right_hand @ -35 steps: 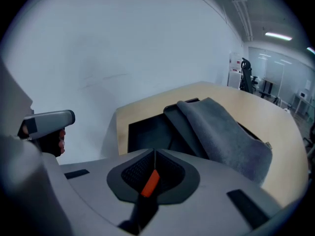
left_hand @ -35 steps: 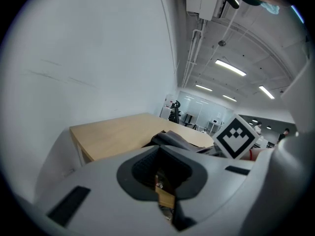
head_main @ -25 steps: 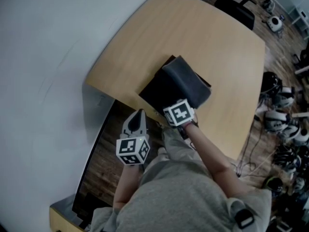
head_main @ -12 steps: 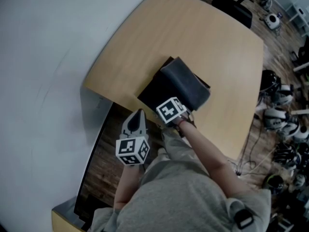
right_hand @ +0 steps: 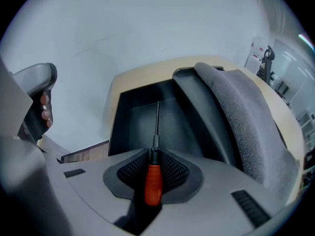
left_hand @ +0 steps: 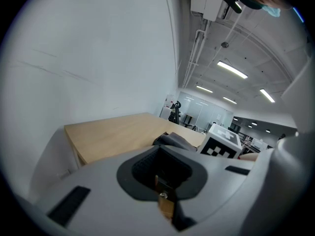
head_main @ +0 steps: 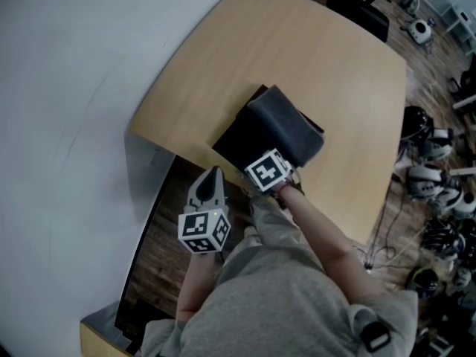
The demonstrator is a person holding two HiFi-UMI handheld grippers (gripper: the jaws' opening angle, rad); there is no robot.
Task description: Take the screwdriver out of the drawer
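Note:
A black drawer (head_main: 236, 136) stands open at the tan table's near edge, and a grey felt cover (head_main: 290, 125) lies over the box behind it. In the right gripper view a screwdriver with a red handle (right_hand: 153, 181) and a thin dark shaft points into the drawer (right_hand: 140, 117). My right gripper (right_hand: 153, 173) points steeply down into the drawer. Its jaws have just been closing and now grip the red handle. In the head view only its marker cube (head_main: 268, 171) shows. My left gripper (head_main: 212, 178) hangs shut and empty left of the drawer, off the table's edge.
The tan table (head_main: 320, 65) runs back and to the right of the drawer. A white wall lies to the left. Wooden floor shows below the table edge. Helmets and gear (head_main: 439, 177) litter the floor at the far right. The left gripper (right_hand: 38, 100) appears at the right gripper view's left.
The right gripper's marker cube has shifted slightly left and tilted over the drawer. The left gripper has not moved.

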